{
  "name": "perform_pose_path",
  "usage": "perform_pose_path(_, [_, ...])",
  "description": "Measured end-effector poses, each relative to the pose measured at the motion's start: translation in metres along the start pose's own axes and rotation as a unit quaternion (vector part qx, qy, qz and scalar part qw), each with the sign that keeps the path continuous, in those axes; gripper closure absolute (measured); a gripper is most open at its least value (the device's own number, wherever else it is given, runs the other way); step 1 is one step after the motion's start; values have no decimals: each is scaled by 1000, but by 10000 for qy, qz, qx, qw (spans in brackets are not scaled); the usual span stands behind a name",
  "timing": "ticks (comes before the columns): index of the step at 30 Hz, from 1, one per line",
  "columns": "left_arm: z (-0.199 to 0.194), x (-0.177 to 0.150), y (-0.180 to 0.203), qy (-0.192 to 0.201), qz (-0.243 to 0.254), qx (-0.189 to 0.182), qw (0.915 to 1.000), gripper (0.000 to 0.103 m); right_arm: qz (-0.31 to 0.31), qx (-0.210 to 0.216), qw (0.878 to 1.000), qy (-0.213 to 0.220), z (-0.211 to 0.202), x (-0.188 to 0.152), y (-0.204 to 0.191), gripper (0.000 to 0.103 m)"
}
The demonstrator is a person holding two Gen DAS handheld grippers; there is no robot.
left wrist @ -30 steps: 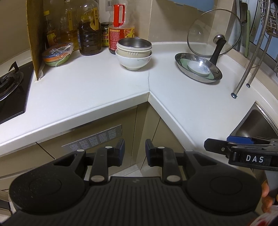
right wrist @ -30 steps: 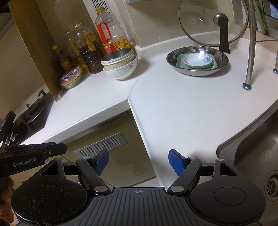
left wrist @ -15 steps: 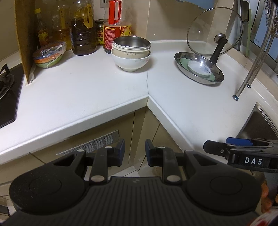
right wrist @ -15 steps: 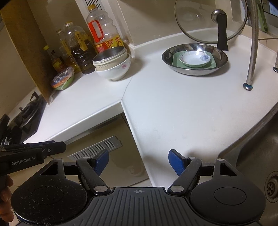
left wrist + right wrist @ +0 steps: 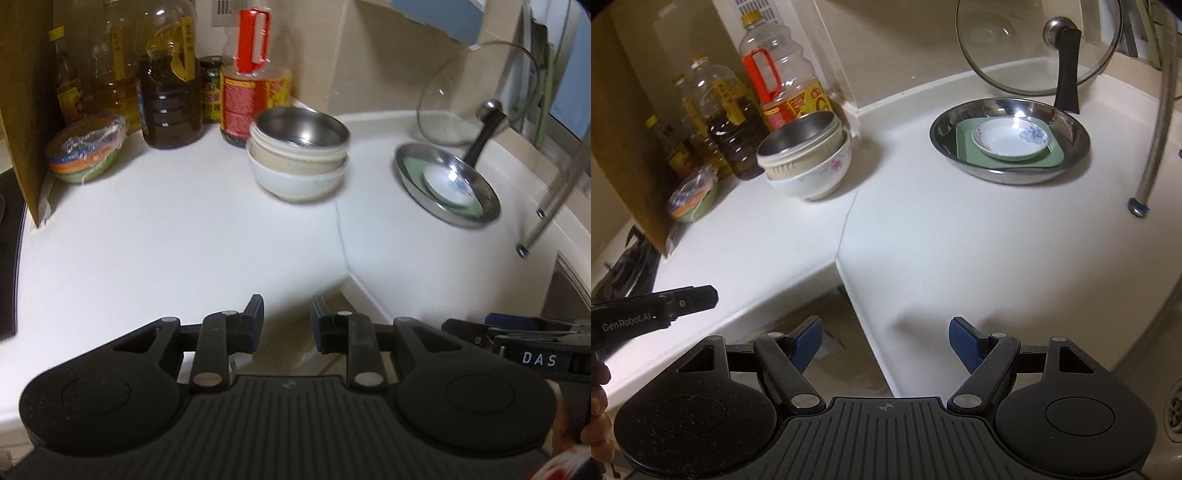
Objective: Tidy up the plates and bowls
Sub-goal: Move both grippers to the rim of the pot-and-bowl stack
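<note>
A stack of three bowls (image 5: 299, 158) (image 5: 809, 162), a steel one in a beige one in a white flowered one, stands at the counter's back corner. To its right a steel basin (image 5: 447, 184) (image 5: 1010, 140) holds a green square plate (image 5: 1008, 157) and a small white flowered dish (image 5: 1012, 138). My left gripper (image 5: 286, 321) is empty with a narrow gap between its jaws, over the counter's front edge. My right gripper (image 5: 884, 338) is open and empty, near the counter's front corner.
Oil and sauce bottles (image 5: 170, 85) line the back wall. A wrapped colourful bowl (image 5: 86, 153) sits beside a cardboard panel (image 5: 22, 110) that screens the stove (image 5: 624, 269). A glass lid (image 5: 1038, 44) leans behind the basin. A rack leg (image 5: 1156, 122) and the sink (image 5: 1167, 369) are on the right.
Both grippers have moved forward toward the counter, so the bowls and basin look closer and larger. The jaws have kept their openings.
</note>
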State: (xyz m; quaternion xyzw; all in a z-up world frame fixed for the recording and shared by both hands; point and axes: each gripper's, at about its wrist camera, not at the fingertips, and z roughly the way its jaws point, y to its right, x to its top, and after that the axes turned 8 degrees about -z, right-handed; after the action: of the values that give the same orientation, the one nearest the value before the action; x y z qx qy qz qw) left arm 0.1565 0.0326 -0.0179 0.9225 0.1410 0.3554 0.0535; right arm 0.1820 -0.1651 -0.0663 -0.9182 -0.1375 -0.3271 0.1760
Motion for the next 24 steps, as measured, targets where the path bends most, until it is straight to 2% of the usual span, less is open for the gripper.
perform_pose_path(10, [40,80,-30,335,-80,-104,9994,76,121,-19,9987,487,44,72,-11,28])
perform_pose_path(17, [70,124,-29,464,-38,-408,9981,73,400,262,9941,972,71,119,-10,29])
perform_pose_path(24, [101,151,-21,379,47,-570,9976,71,546,335,9929,1000,100,141,-11,44])
